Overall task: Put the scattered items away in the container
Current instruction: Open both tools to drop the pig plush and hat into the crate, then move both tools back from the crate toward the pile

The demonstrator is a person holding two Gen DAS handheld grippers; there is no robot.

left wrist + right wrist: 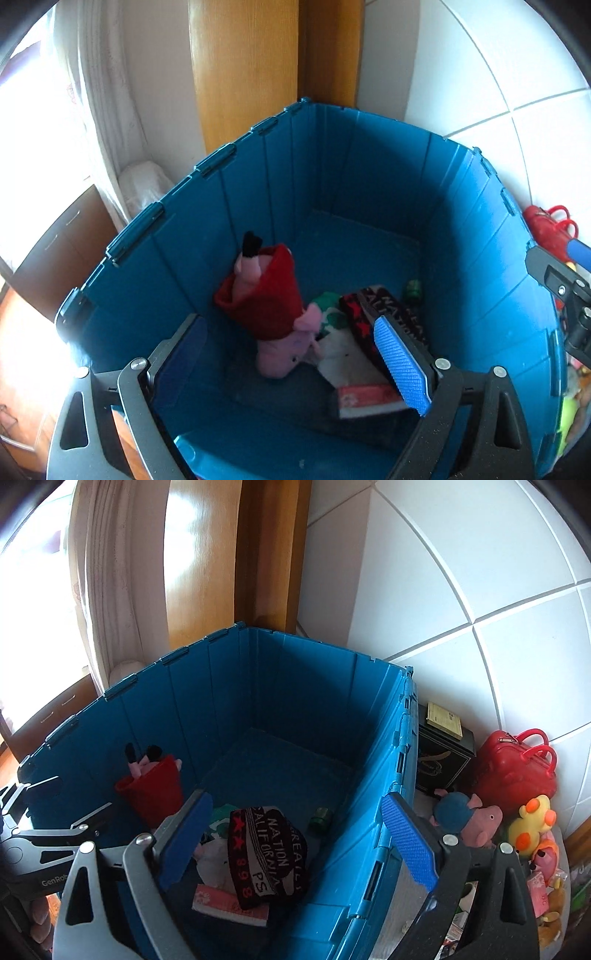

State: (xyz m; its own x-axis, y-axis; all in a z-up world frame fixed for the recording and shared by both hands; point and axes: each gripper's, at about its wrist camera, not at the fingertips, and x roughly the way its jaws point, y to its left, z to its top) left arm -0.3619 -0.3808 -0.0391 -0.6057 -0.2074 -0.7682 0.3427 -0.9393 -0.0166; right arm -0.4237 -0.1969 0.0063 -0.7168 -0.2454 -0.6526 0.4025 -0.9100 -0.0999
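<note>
A deep blue plastic crate stands open. Inside lie a pink pig plush in a red dress, upside down against the left wall, a black printed cloth, white and pink cloths, and a small green toy. My left gripper is open and empty above the crate's near side. My right gripper is open and empty over the crate's right wall. Outside, to the right, lie a blue-dressed pig plush, a yellow duck and a red bag.
A black box with a yellow card stands beside the crate's right wall. More small toys are piled at the right. White tiled wall is behind, a wooden door frame and curtain at the back left.
</note>
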